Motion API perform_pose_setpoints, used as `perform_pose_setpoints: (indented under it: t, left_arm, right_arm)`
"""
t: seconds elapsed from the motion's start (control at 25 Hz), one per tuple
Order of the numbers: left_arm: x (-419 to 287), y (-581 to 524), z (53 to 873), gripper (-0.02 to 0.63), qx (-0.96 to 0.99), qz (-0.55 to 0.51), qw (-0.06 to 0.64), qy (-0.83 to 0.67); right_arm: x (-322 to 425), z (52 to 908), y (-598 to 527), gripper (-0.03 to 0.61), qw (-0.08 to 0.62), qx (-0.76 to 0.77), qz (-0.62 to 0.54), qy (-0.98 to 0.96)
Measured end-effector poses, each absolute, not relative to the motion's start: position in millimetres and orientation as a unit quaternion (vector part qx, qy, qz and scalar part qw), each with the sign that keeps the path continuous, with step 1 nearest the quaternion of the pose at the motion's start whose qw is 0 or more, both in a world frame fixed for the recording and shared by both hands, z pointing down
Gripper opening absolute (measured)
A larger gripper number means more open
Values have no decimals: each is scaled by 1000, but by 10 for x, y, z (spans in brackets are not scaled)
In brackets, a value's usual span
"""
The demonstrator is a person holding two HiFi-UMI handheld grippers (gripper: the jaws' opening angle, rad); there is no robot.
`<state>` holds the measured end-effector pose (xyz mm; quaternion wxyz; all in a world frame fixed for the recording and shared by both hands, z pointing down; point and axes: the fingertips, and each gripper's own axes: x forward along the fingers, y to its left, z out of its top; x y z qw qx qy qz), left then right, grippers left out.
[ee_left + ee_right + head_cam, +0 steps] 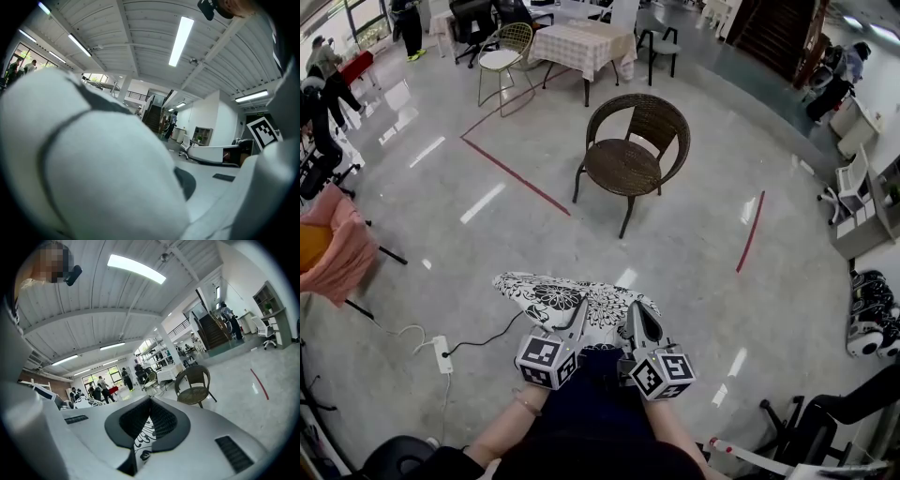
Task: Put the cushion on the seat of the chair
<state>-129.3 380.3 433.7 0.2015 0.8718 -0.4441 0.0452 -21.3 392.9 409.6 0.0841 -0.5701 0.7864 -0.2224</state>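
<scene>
Two grippers are sharing the load here. I am holding the cushion (553, 295) out flat in front of me by its near edge, so its patterned face is staying level and ready to go down on a seat. The right gripper (639, 323) is clamping it: in the right gripper view a strip of the black-and-white fabric (143, 439) is sitting pinched between the dark pads. The left gripper (574, 319) is harder to read in its own view, where the jaws are showing only as blurred white masses converging low down. In the head view its tips are lying on the cushion's edge, so I am judging it closed on the fabric too.

The chair (630, 164) is standing off the near right corner of the checked tabletop (581, 42), on my side of it. Its round seat (623, 169) is bare and facing up. The cushion is hanging well short of it, far on my side of the tabletop's near edge.

The floor (703, 253) is glossy and grey, marked with red tape lines (516, 176). A power strip (442, 354) is lying near my left. A wire chair (506, 52) is standing off the tabletop's left edge, and people are moving about at the far left.
</scene>
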Motion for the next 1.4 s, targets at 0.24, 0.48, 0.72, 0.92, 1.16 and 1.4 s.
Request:
perform_pose_setpoints:
  t: [0.24, 0.48, 0.72, 0.92, 1.16, 1.4]
  left_arm:
    - [-1194, 3507, 4342, 17, 871, 48, 203, -445]
    - [-1085, 3121, 4363, 17, 866, 47, 210, -451]
    - [-981, 2733, 4400, 17, 861, 47, 214, -459]
    - [-928, 2435, 4410, 17, 858, 45, 214, -465]
    - [-798, 2142, 4451, 17, 857, 48, 213, -466]
    - [-642, 1899, 4473, 17, 858, 47, 209, -467]
  right_arm:
    - [-123, 4077, 3622, 14, 85, -568, -226, 787]
    - [-28, 4109, 3218, 14, 74, -560, -231, 792]
    - [53, 4141, 2798, 14, 67, -550, -235, 798]
    - [120, 4148, 2482, 14, 66, -546, -236, 801]
    - [224, 4181, 2184, 14, 67, -540, -240, 804]
    - [362, 4208, 1941, 15, 69, -532, -241, 809]
